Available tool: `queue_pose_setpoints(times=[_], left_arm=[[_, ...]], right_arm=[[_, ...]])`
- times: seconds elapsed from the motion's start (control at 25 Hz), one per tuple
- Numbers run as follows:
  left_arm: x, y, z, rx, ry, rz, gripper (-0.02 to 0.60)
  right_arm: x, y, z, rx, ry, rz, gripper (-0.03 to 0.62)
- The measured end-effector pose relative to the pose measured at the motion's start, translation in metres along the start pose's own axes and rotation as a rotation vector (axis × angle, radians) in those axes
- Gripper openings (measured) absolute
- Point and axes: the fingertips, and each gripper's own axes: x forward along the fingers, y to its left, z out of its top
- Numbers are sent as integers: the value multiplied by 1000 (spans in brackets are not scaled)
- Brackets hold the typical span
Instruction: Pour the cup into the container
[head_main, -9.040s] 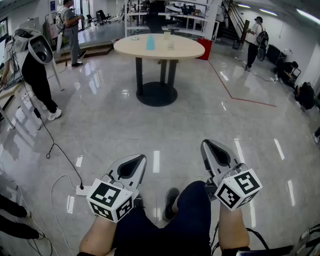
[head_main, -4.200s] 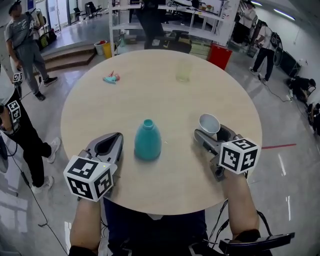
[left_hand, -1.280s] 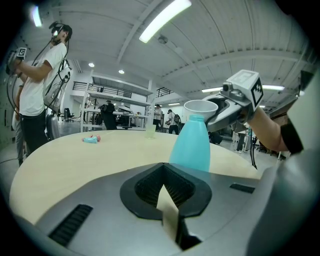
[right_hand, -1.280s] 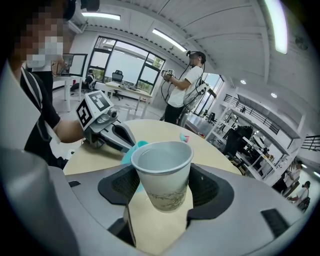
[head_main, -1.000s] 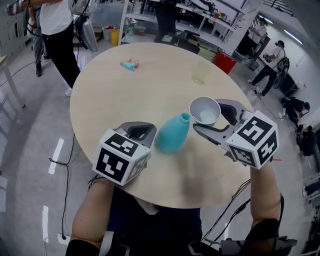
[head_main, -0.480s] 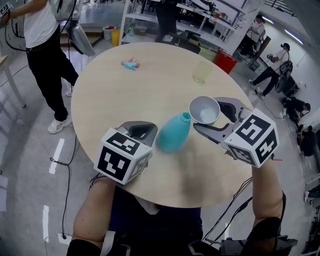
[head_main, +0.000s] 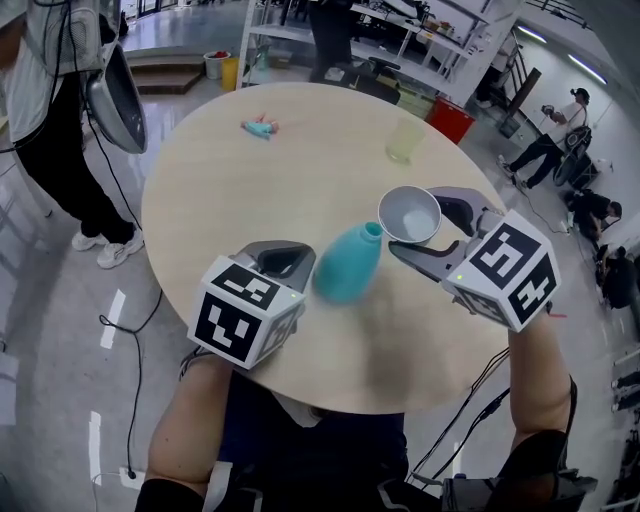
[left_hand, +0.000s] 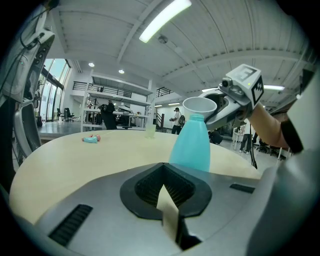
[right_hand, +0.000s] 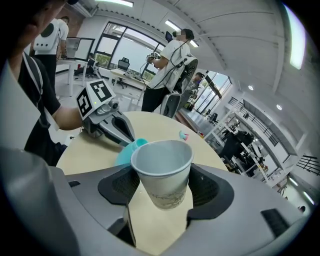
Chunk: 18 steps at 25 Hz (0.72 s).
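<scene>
Clenched in right gripper fingers, roughly upright: white paper cup, raised beside the mouth of teal container on the surface. Left gripper fingers pressed together, empty, beside container.

Nine seconds back I stood out on the floor, well apart from the tabletop; now I am right at its edge. Four seconds ago the cup stood on the tabletop with the right tongs just reaching it. Now they grip it, lifted, its rim just beside the mouth of the bottle. In the last second the bystander at upper left has walked further left.
</scene>
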Motion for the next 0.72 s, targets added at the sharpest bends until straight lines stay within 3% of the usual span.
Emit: queue_pose_setpoints(times=[0.72], left_arm=[[2, 0, 0, 6, -10, 0, 2]], right_arm=[[3, -3, -1, -60, 36, -15, 310]])
